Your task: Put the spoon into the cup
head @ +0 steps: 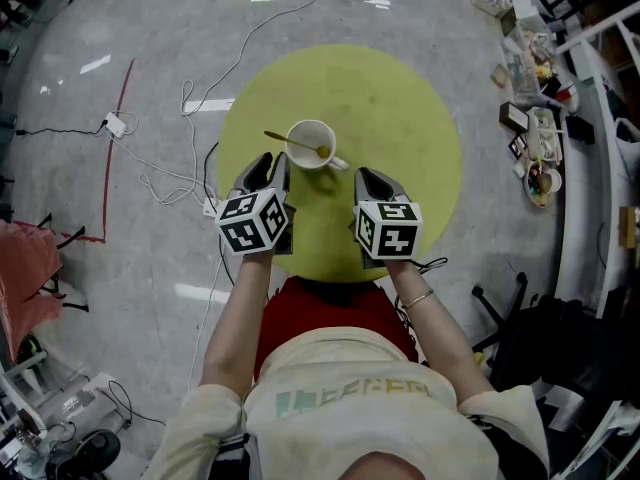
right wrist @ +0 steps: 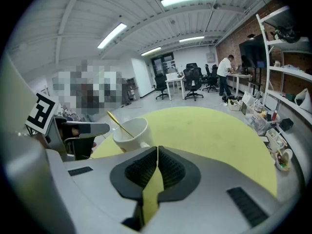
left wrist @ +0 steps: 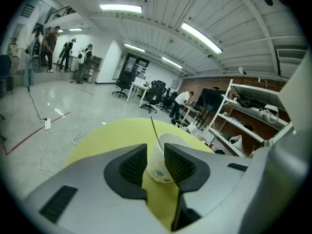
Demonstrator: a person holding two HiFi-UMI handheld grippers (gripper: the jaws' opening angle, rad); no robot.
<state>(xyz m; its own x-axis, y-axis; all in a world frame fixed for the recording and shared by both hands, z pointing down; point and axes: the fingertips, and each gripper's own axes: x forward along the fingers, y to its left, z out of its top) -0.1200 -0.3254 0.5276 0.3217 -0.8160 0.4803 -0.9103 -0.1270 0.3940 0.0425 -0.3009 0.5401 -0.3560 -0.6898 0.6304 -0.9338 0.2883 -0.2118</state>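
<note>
Cream shirt and two bare forearms fill the near edge of the head view, and beyond them both grippers reach out over the round yellow table. The left gripper has its jaws a little apart with nothing clamped. In its own view the white cup shows through the gap, but it stands just ahead of the fingertips, not between the pads. The right gripper has its jaws pressed together on nothing, with only a strip of table showing below them. The cup stands ahead of both sets of fingertips and between them, closer to the left pair, with its handle turned toward the right pair. The spoon is in the cup. Its bowl end is down inside, on the side toward the right fingers, and its thin handle leans out over the rim, up and away on the left fingers' side. To my eye the job is done, so what remains is backing both grippers off without nudging that overhanging handle, which the left fingers are nearer to.
</note>
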